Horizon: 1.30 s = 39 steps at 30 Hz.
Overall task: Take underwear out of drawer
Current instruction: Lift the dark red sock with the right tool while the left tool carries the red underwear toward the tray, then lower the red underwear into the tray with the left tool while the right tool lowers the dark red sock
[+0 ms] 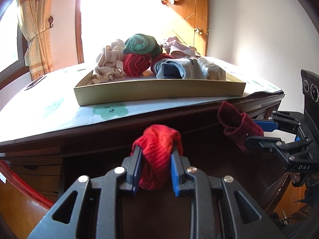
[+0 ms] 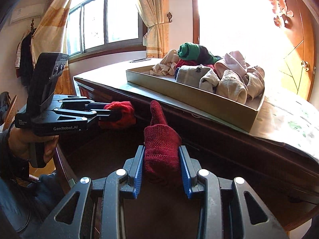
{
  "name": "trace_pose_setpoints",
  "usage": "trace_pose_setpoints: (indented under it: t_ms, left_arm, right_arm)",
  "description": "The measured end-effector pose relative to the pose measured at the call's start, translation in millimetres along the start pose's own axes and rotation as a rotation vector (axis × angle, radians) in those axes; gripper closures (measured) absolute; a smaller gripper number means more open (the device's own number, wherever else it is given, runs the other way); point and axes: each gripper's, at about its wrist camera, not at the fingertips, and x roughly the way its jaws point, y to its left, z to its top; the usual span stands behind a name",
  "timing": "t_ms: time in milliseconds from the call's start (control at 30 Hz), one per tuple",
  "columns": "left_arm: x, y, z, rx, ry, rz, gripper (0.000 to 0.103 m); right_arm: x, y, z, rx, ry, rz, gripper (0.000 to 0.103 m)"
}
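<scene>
My left gripper (image 1: 154,151) is shut on a bright red knitted roll (image 1: 159,149), held in the air in front of the dark wooden table edge. My right gripper (image 2: 161,151) is shut on a dark red knitted piece (image 2: 161,145) whose tip sticks up. Each gripper shows in the other's view: the right gripper (image 1: 250,132) with the dark red piece (image 1: 237,125) at the right, the left gripper (image 2: 112,112) with the bright red roll (image 2: 121,113) at the left. A shallow gold tray (image 1: 159,95) on the table holds several rolled garments.
The tray's pile includes a green roll (image 1: 141,43), a red roll (image 1: 135,64), beige pieces (image 1: 108,63) and grey ones (image 1: 185,69). The table (image 1: 59,115) has a white flowered cover. A hand (image 2: 30,145) holds the left gripper. A wooden door (image 1: 196,20) stands behind.
</scene>
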Motion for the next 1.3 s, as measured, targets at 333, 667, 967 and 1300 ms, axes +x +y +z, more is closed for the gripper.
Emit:
trace_pose_setpoints:
  t_ms: [333, 667, 967, 1300]
  left_arm:
    - [-7, 11, 28, 0.023, -0.023, 0.015, 0.079]
    - [-9, 18, 55, 0.058, -0.050, 0.051, 0.079]
    - [-4, 27, 83, 0.086, -0.065, 0.092, 0.079]
    - [20, 41, 120, 0.100, -0.053, 0.146, 0.079]
  right_arm:
    - [20, 1, 49, -0.037, -0.021, -0.002, 0.067]
    - [32, 3, 80, -0.065, -0.042, -0.013, 0.067]
    - [45, -9, 100, -0.037, -0.057, -0.019, 0.067]
    - [73, -19, 135, -0.027, -0.044, -0.039, 0.067]
